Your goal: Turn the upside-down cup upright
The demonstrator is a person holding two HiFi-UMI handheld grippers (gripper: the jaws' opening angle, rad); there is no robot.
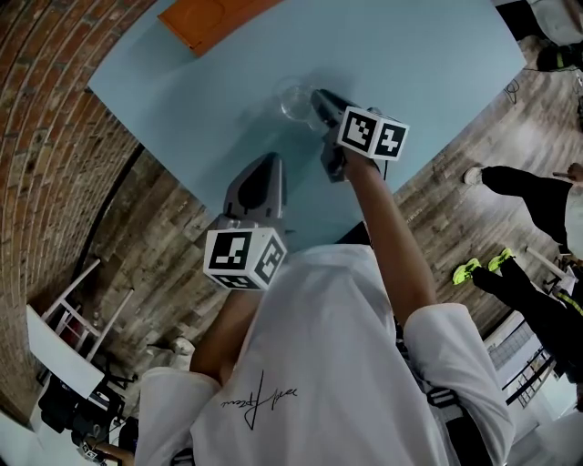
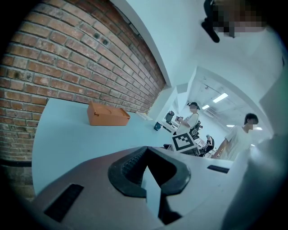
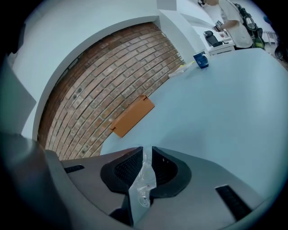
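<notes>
The clear plastic cup [image 1: 296,100] is on the pale blue worktop [image 1: 428,64], at the tip of the right gripper [image 1: 321,107]. The right gripper's jaws are clenched on the cup's thin wall, which shows crumpled between the pads; I cannot tell which way up the cup is. The left gripper [image 1: 266,168] hangs nearer the person, jaws closed on nothing. An orange box [image 1: 205,18] lies well beyond. The script on the white shirt [image 1: 250,396] is illegible.

Clear thin plastic cup [image 1: 296,100], wall pinched in the right tongs [image 3: 147,152].
</notes>
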